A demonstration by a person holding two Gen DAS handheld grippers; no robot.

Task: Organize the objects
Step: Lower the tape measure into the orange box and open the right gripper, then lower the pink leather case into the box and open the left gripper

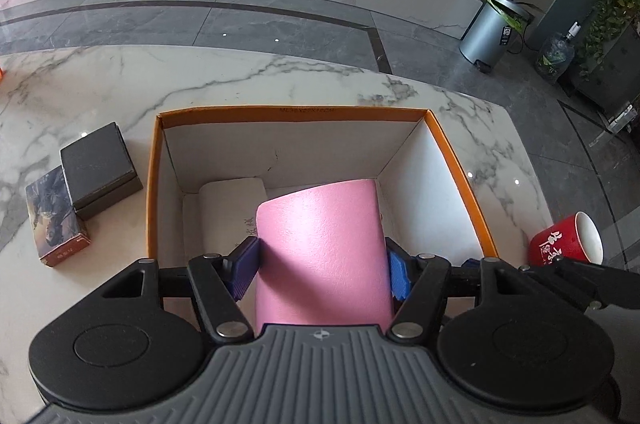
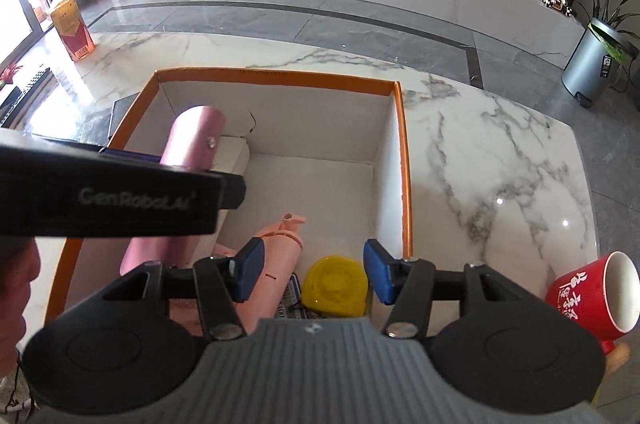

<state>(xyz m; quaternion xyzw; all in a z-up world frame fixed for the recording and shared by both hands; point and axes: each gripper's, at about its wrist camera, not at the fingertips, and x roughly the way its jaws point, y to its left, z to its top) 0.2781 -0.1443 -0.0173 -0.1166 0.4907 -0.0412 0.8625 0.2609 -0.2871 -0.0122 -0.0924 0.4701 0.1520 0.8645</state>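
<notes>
The pink cylinder is sitting between the blue pads of the left gripper, which are pressing on its two sides, so that gripper is clamped on it. The cylinder is smooth, matte, plain pink with no print, and is hanging tilted inside the orange-rimmed cardboard box, above the box's white floor. A white foam block is lying on the floor behind it, toward the far left corner.

The right gripper is standing with its jaws apart and nothing between the pads; it is hovering over the near part of the same box.

Writing: "GenRobot.AI" is showing in grey letters on the black arm of the left gripper as it crosses the right wrist view. The red mug is lying on its side on the marble table just right of the box, white characters on its wall, too stylised to read. Small dark print is running along the far rim of the box; not legible.

View differences: the left wrist view alone is showing a dark grey box resting partly on a picture-printed carton left of the cardboard box. The right wrist view alone is showing a peach plastic bottle-shaped item, a yellow round lid and a printed card under them on the box floor, plus an orange-red packet standing at the table's far left edge.
</notes>
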